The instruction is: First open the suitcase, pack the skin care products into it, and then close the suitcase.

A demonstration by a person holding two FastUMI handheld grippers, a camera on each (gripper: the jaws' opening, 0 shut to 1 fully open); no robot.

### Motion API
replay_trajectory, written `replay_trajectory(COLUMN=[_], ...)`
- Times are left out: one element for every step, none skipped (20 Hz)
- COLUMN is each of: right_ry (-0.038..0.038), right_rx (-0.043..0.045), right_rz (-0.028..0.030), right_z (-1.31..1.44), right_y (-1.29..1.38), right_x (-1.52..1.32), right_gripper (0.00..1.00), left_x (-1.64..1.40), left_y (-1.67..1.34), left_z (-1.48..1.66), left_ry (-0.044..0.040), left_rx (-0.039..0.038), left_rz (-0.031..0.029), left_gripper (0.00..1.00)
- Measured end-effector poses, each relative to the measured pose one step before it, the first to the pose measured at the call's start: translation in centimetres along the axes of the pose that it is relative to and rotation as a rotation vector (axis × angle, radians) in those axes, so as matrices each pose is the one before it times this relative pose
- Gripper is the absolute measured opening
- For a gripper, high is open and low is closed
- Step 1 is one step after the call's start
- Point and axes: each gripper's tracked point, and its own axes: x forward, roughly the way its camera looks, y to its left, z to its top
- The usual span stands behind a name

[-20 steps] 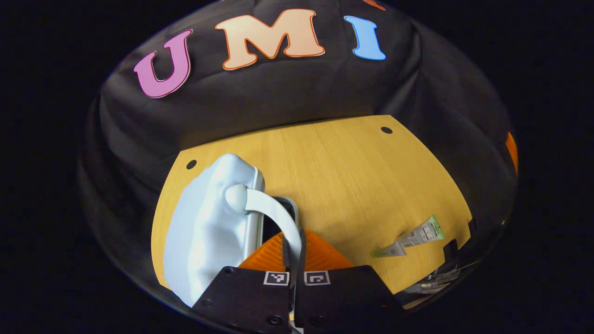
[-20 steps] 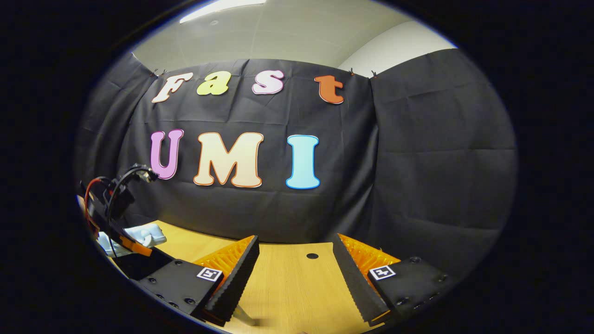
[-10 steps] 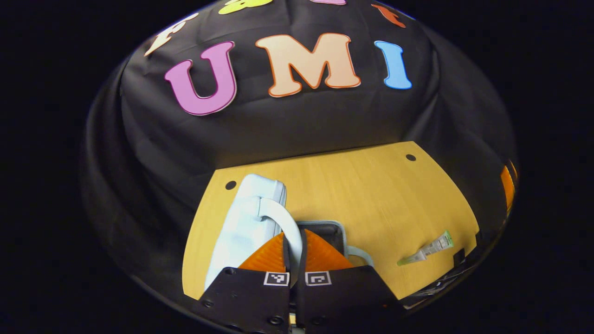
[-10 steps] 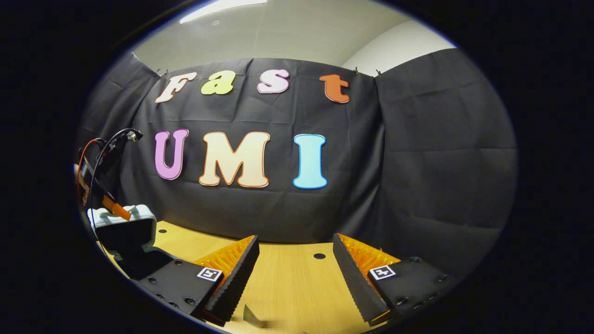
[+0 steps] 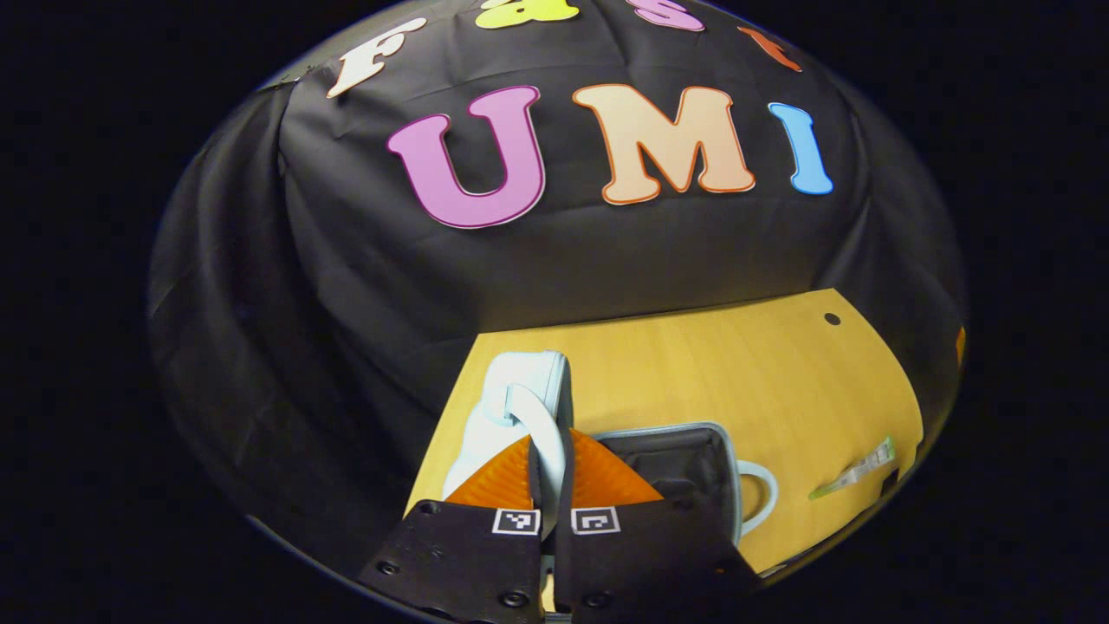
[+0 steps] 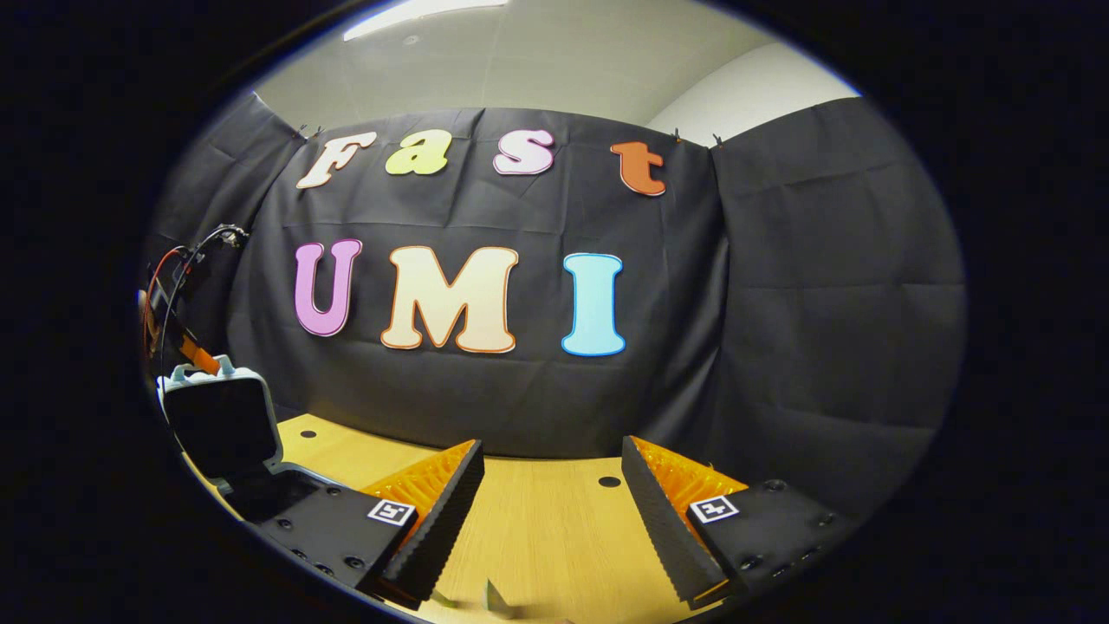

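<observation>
The suitcase (image 5: 676, 472) stands open near the table's left edge. Its pale blue lid (image 5: 507, 416) is raised nearly upright, and its base lies flat on the wood with a dark lining; what shows of the interior holds nothing. In the right gripper view the same lid (image 6: 221, 420) stands tall with its dark inner face toward the camera, above the base (image 6: 269, 494), which is partly hidden behind that gripper's own finger.

The left gripper (image 5: 551, 468) is closed tight on the lid's handle (image 5: 546, 429), a pale strap that runs up between the orange fingers (image 5: 498, 477) from the lid's top edge. A second loop handle (image 5: 758, 494) juts from the right side of the base.

A skin care tube (image 5: 853, 472), green at one end with a pale label, lies flat on the table (image 5: 693, 373) near its right edge, well apart from the suitcase.

The right gripper (image 6: 550, 511) hovers over the wooden surface with its jaws spread wide and nothing between them. Low between its fingers, a small pale tip pokes up at the bottom of the view; it is too little to identify. At the far left of that view, above the lid, the other gripper's body with red and black cables (image 6: 178, 277) is visible.
</observation>
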Motion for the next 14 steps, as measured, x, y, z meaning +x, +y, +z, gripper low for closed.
replay_trajectory(right_ry=[-0.00158,-0.00142,-0.00019,-0.00041,0.00030,-0.00053,-0.00155,-0.00133,-0.00063,-0.00120,-0.00020,0.00015,0.00194,0.00275], right_rx=[0.00163,0.00250,0.00259,0.00182,0.00127,0.00158,0.00045,-0.00121,-0.00224,-0.00212,-0.00283,-0.00281,-0.00257,-0.00443], right_rz=[-0.00321,-0.00392,-0.00370,-0.00482,-0.00596,-0.00539,-0.00720,-0.00712,-0.00724,-0.00782,-0.00706,-0.00807,-0.00576,-0.00556], right_z=[-0.056,0.025,-0.125,-0.025,-0.121,-0.059,-0.082,-0.015,-0.112,-0.023,-0.064,0.023,-0.127,-0.051], right_y=[0.468,0.472,0.499,0.504,0.471,0.440,0.365,0.415,0.437,0.279,0.336,0.317,0.251,0.340], right_x=[0.054,0.039,-0.062,0.009,0.024,-0.040,-0.081,-0.049,-0.116,-0.045,-0.154,-0.137,-0.183,-0.075], right_gripper=[0.99,1.00,1.00,0.98,0.98,0.99,0.99,1.00,0.99,0.99,0.99,0.99,0.99,1.00], left_x=[0.312,0.259,0.310,0.322,0.241,0.332,0.405,0.438,0.460,0.471,0.480,0.419,0.373,0.707], left_y=[1.264,1.198,1.180,1.068,0.968,1.143,1.073,1.197,1.239,1.026,0.574,0.552,0.751,0.703], left_z=[-0.160,-0.179,-0.079,-0.209,-0.158,-0.201,-0.245,-0.362,-0.222,-0.228,-0.392,-0.494,-0.523,-0.738], left_ry=[-0.00099,-0.00200,-0.00376,-0.00160,-0.00085,-0.00089,0.00050,0.00215,-0.00223,-0.00094,0.00061,0.00378,0.00660,0.01032], left_rx=[-0.00054,-0.00591,-0.01181,-0.01783,-0.01536,-0.00875,-0.00285,-0.00102,-0.00018,-0.00385,-0.00554,-0.00300,0.00298,-0.00374], left_rz=[0.01562,0.01447,0.01267,0.00264,0.00415,0.00792,0.01010,0.01582,0.01748,0.01264,-0.00126,0.00211,0.00804,0.00769], left_gripper=[0.00,0.00,0.00,0.00,0.00,0.00,0.00,0.00,0.00,0.00,0.00,0.00,0.00,0.00])
